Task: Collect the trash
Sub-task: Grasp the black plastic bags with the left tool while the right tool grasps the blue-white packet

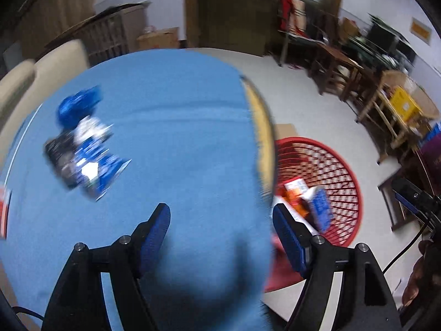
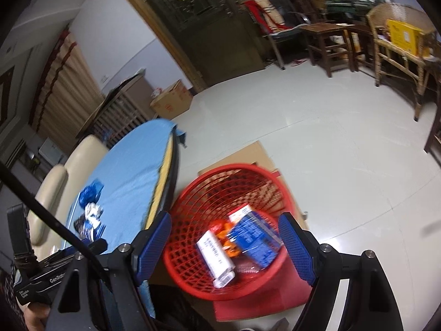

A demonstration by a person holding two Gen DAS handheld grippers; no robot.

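Observation:
A red mesh basket (image 2: 193, 248) stands on the floor beside the table; it also shows in the left wrist view (image 1: 344, 165). In it lie a blue box (image 2: 253, 237), a white box (image 2: 215, 256) and orange wrappers (image 2: 226, 231). On the blue tablecloth (image 1: 165, 124) lies a heap of blue and black wrappers (image 1: 82, 151), also seen in the right wrist view (image 2: 89, 209). My left gripper (image 1: 220, 231) is open and empty over the table's right edge. My right gripper (image 2: 224, 244) is open and empty above the basket.
A beige sofa (image 1: 41, 69) runs behind the table. Flat cardboard (image 2: 248, 154) lies under the basket. Wooden chairs (image 2: 325, 41), a rattan bench (image 2: 399, 52) with a yellow box (image 2: 402, 34), and a cardboard box (image 2: 171, 99) stand around the grey floor. A red-white item (image 1: 4, 207) lies at the table's left edge.

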